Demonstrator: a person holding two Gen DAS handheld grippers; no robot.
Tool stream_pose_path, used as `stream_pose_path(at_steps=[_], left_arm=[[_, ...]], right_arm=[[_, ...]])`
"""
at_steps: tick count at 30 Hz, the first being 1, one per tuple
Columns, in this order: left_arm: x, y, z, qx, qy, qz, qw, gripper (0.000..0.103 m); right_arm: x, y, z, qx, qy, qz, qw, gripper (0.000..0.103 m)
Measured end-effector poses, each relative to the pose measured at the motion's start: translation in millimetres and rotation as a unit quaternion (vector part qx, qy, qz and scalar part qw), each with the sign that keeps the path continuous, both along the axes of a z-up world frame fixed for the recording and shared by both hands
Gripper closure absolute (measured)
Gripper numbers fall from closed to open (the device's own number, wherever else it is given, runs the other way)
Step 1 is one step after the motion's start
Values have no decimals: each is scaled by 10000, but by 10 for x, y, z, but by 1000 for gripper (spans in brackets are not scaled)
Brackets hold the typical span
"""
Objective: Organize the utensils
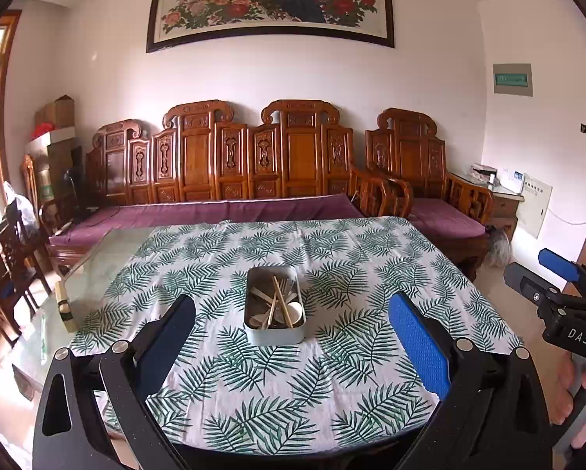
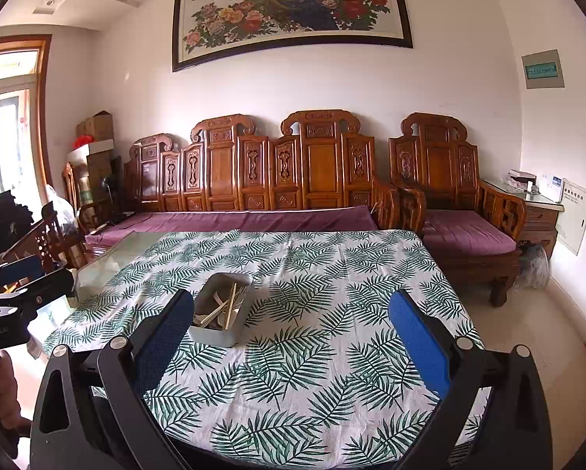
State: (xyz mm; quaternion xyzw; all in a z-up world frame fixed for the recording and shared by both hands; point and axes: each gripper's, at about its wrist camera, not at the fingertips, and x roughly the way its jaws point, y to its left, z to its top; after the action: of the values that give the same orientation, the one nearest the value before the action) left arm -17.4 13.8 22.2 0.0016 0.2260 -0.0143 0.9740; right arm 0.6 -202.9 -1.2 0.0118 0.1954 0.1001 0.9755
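A pale rectangular tin (image 1: 274, 335) stands in the middle of the leaf-print tablecloth (image 1: 332, 274). In it lie wooden chopsticks (image 1: 282, 302) and white spoons (image 1: 294, 309), jumbled together. My left gripper (image 1: 293, 337) hovers over the near table edge, open, with the tin seen between its fingers but farther off. In the right wrist view the same tin (image 2: 218, 333) sits ahead and to the left with chopsticks (image 2: 230, 305) in it. My right gripper (image 2: 293, 337) is open and holds nothing. Each gripper shows at the edge of the other's view, held by a hand.
The cloth covers most of a glass table (image 1: 93, 258); bare glass shows at the left. A small wooden block (image 1: 64, 305) sits on that bare part. A carved wooden sofa (image 1: 230, 164) with purple cushions stands behind the table, chairs at the left.
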Motion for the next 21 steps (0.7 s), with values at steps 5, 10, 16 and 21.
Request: stream_pose_path(at_steps=[5, 10, 16, 21], left_arm=[[0, 2, 1, -10, 5, 5, 10000, 8], [-12, -1, -4, -19, -6, -21, 10000, 8], [-18, -10, -10, -27, -7, -46, 10000, 8], [-19, -14, -17, -34, 6, -49, 10000, 8]], right_arm=[[0, 1, 2, -3, 3, 1, 10000, 3], [0, 2, 1, -3, 0, -2, 10000, 3], [5, 2, 4, 1, 5, 8, 10000, 3], [5, 4, 6, -1, 6, 6, 10000, 3]])
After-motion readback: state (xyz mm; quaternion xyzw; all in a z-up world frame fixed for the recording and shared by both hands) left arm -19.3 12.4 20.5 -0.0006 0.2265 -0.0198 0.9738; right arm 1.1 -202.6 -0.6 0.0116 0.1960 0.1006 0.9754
